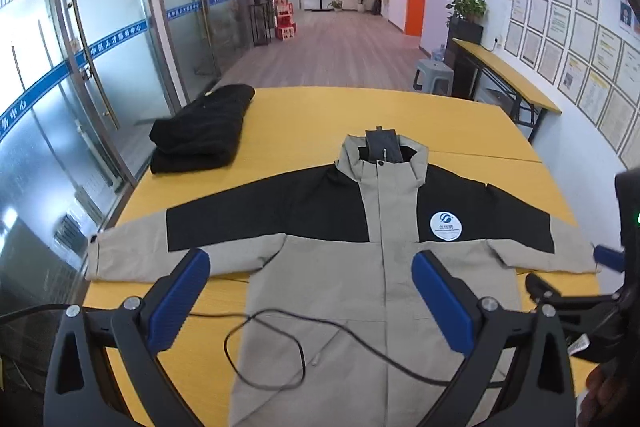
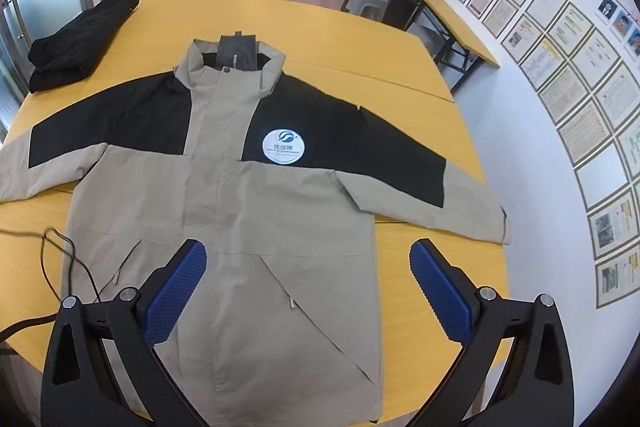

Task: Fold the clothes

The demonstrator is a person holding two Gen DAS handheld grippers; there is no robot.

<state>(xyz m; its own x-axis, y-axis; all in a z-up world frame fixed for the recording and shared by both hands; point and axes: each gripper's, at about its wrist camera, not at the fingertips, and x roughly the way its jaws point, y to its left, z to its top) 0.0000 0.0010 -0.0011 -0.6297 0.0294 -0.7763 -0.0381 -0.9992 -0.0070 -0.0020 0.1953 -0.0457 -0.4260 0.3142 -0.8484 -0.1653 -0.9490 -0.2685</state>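
Note:
A beige and black hooded jacket [image 1: 332,267] [image 2: 224,195] lies flat, front up, on the yellow table [image 1: 304,115] [image 2: 320,23], both sleeves spread sideways. A round white logo [image 2: 283,145] sits on its chest. My left gripper [image 1: 310,301] hovers open above the jacket's lower front, nothing between its blue pads. My right gripper [image 2: 308,293] is open too, over the jacket's hem on the right side. In the left wrist view the right gripper [image 1: 608,259] shows at the right edge, near the end of the sleeve.
A folded black garment [image 1: 204,129] [image 2: 78,43] rests at the table's far left corner. A thin black cable [image 1: 272,347] [image 2: 60,255] loops over the jacket's lower left. Glass doors stand left; a side desk [image 1: 508,75] and stool [image 1: 434,77] stand beyond the table on the right.

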